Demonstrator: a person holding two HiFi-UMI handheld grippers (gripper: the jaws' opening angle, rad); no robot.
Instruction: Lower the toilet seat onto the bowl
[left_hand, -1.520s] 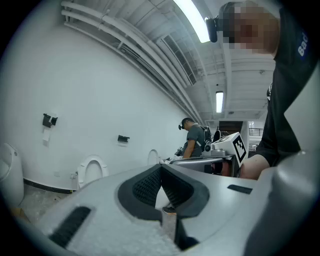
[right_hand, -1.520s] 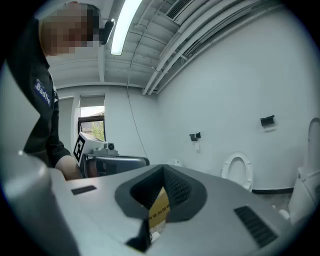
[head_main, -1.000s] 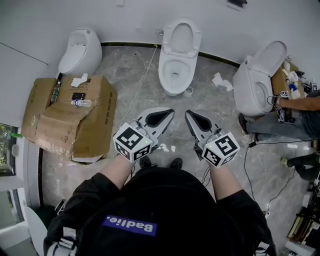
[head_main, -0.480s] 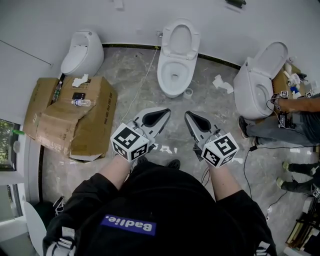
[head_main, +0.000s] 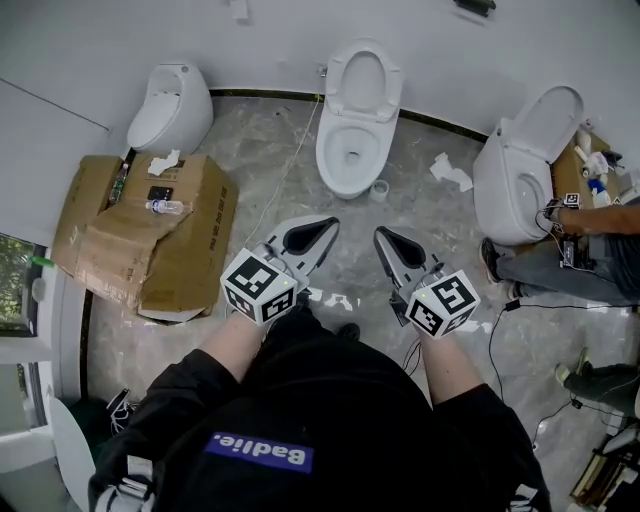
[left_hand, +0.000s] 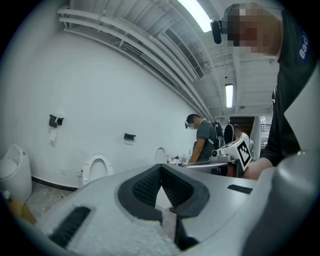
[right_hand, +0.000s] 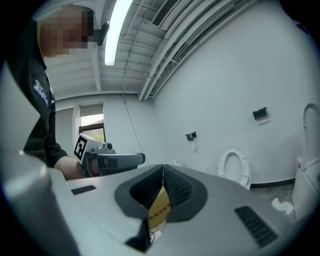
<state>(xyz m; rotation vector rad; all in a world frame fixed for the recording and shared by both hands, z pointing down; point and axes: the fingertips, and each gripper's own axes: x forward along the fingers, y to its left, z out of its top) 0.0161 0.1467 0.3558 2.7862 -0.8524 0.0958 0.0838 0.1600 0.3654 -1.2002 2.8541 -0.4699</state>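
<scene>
At the far wall, straight ahead of the person, the toilet seat (head_main: 361, 78) stands raised above the bowl (head_main: 346, 150), well apart from both hands. The left claw (head_main: 333, 224) and the right claw (head_main: 381, 234) are both closed, hold nothing, and point toward the toilet. I judge that the step in hand is the approach. To do it well, one claw should reach the upper rim of the seat, tip it gently forward from the wall, then guide it all the way down and not let it fall. The seat's long axis runs upward from the bowl's back edge, and its opening faces the person.
</scene>
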